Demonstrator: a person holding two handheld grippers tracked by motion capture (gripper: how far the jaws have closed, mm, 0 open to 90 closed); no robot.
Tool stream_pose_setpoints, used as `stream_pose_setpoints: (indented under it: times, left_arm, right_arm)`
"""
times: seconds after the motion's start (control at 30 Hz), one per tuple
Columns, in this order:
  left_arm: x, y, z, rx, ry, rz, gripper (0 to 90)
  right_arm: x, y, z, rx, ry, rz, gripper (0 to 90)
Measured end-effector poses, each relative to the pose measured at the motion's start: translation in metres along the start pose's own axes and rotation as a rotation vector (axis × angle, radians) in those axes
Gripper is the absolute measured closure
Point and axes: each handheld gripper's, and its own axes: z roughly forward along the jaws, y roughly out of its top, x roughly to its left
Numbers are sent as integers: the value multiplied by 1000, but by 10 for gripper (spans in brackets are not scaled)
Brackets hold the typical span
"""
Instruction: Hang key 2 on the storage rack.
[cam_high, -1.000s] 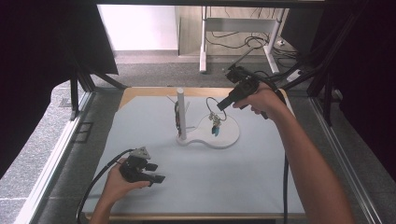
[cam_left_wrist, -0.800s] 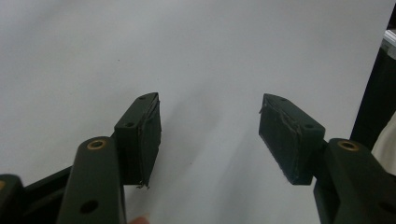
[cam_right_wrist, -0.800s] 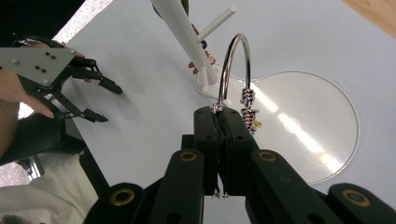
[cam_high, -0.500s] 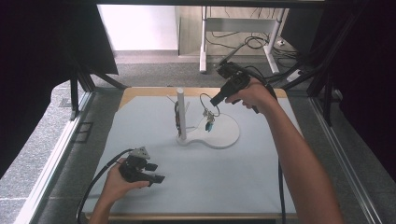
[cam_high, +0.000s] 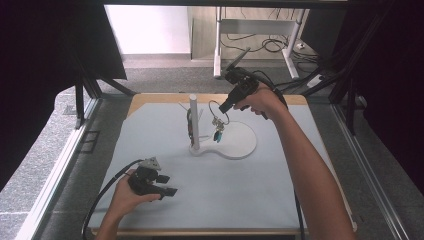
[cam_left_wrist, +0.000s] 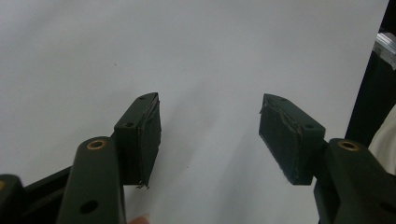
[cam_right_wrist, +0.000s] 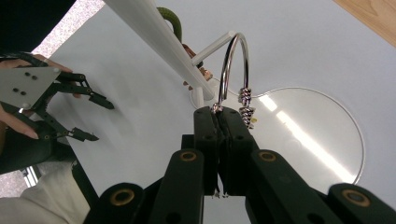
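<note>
We see the key ring (cam_right_wrist: 232, 65) pinched at its lower end by the right gripper (cam_right_wrist: 219, 114), whose jaws are shut tight on the metal, with small charms (cam_high: 218, 129) dangling below it. Over the last second the ring has been carried from low over the white base (cam_high: 240, 147) up and toward the stand's post (cam_high: 193, 122), so it now hangs in the air just beside the thin side peg (cam_right_wrist: 212, 46). We judge that the ring is being brought to hook over that peg, and the loop looks close to it but not yet on. The right hand (cam_high: 260, 100) reaches far forward, arm stretched, gripper pointing down and back toward the post. The left gripper (cam_high: 150, 181) has not moved: it rests low over the blue mat (cam_high: 150, 135) near the front edge, jaws wide apart and holding nothing, well apart from the stand.
</note>
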Motion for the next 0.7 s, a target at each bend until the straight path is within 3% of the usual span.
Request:
stream_pose_setpoints:
  times: [0.4, 0.7]
  left_arm:
    - [0, 0, -1, 1, -2, 1, 392]
    - [0, 1, -2, -6, -6, -4, 392]
  right_arm:
    - [-7, 11, 19, 30, -1, 4, 867]
    - [-2, 22, 28, 42, 2, -6, 868]
